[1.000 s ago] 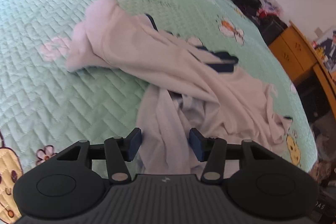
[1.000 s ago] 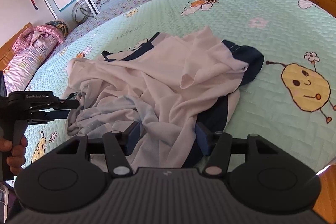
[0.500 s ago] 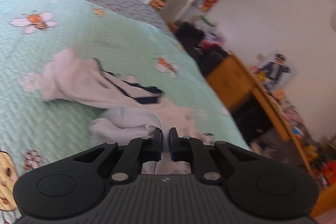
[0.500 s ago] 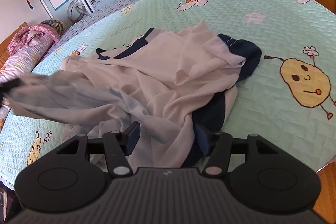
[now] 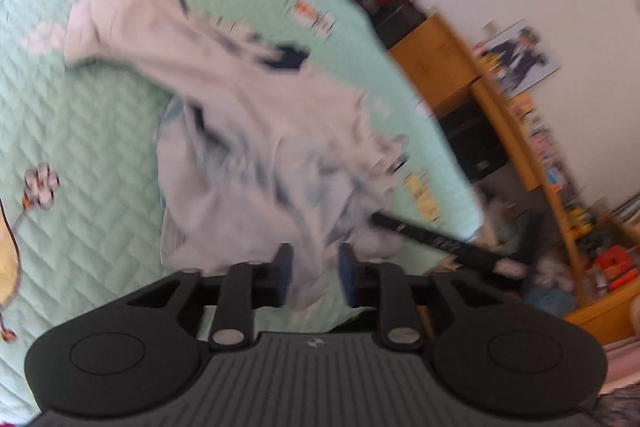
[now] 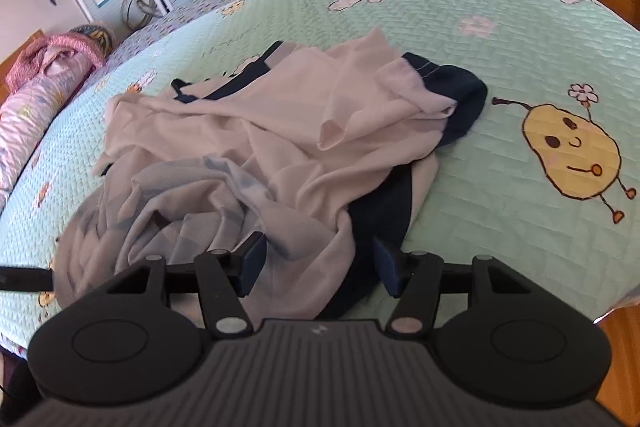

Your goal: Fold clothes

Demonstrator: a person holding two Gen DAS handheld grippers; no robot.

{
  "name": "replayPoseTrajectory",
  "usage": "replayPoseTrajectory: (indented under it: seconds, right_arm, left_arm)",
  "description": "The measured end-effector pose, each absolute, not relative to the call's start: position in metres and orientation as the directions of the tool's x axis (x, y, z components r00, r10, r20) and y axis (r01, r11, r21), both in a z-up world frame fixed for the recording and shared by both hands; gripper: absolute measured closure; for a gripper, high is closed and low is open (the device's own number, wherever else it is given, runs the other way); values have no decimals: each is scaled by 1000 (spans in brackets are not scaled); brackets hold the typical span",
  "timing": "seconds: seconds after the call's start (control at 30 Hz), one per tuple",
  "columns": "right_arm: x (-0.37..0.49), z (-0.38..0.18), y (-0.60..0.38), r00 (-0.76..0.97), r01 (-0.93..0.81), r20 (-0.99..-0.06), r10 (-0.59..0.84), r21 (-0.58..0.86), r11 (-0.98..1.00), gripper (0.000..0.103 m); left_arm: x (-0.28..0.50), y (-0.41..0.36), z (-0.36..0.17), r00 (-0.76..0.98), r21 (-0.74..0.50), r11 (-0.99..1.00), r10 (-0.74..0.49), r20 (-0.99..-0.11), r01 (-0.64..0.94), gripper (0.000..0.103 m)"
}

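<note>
Between our two grippers, a crumpled heap of clothes on the quilted bed.

Nearest us, our left gripper point(image 5: 313, 277) has its jaws opening, with thin whitish cloth hanging between them; our right gripper point(image 6: 317, 265) stands spread, soft folds between its pads without being pinched. Beyond lie the clothes point(image 6: 272, 147), limp white fabric with dark navy trim, near the bed's front edge. Farther off the mint quilt point(image 6: 460, 11), stitched in herringbone ridges, lies bare and wide.
</note>
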State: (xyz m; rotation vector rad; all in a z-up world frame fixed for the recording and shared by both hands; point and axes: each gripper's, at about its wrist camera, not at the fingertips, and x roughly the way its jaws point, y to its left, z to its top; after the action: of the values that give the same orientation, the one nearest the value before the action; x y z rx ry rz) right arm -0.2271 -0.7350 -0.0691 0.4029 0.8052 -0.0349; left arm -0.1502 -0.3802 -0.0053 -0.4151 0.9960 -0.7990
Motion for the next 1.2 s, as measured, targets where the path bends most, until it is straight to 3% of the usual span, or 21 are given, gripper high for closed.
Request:
replayPoseTrajectory:
  seconds: [0.03,0.1,0.23,0.4,0.47,0.6,0.73,0.97,1.07,1.2]
  right_arm:
    - [-227,-69,-736,699,184,-705,124,345,920,43]
    - [-225,-70,-734,700,184,-702,132,356,916,43]
    - [-222,-72,-725,694,176,-705,146,363,915,42]
    - [-226,-66,-722,695,159,-708,127,324,933,41]
    - [-228,-65,-727,698,172,-707,116,322,931,40]
    - [-228,-67,-736,697,211,-709,106,345,915,40]
    - [-229,-66,-733,702,211,-704,105,347,914,40]
    - [-231,-69,-738,699,220,-709,94,337,915,40]
    - [-228,-74,-739,697,237,-711,96,354,905,40]
    - [-223,-73,-729,699,214,-708,105,347,913,40]
  left_arm:
    - [-147,-374,1,348,-636,670,-742,-572,383,49]
    - [-136,-369,6,441,-595,737,-672,-595,320,38]
    - [-103,-379,-4,509,-514,825,-555,-658,234,39]
    - [-83,-399,-24,467,-473,849,-525,-711,234,41]
    - [-80,-402,-31,448,-459,858,-512,-733,229,46]
    - [-72,-396,-46,421,-481,852,-521,-743,206,97]
    - [-80,-387,-41,466,-472,866,-490,-736,165,102]
    - [-159,-344,27,575,-538,812,-557,-599,226,102]
    - [-177,-331,31,595,-485,857,-483,-642,173,102]
    - [-169,-307,-2,560,-466,885,-380,-736,-13,101]
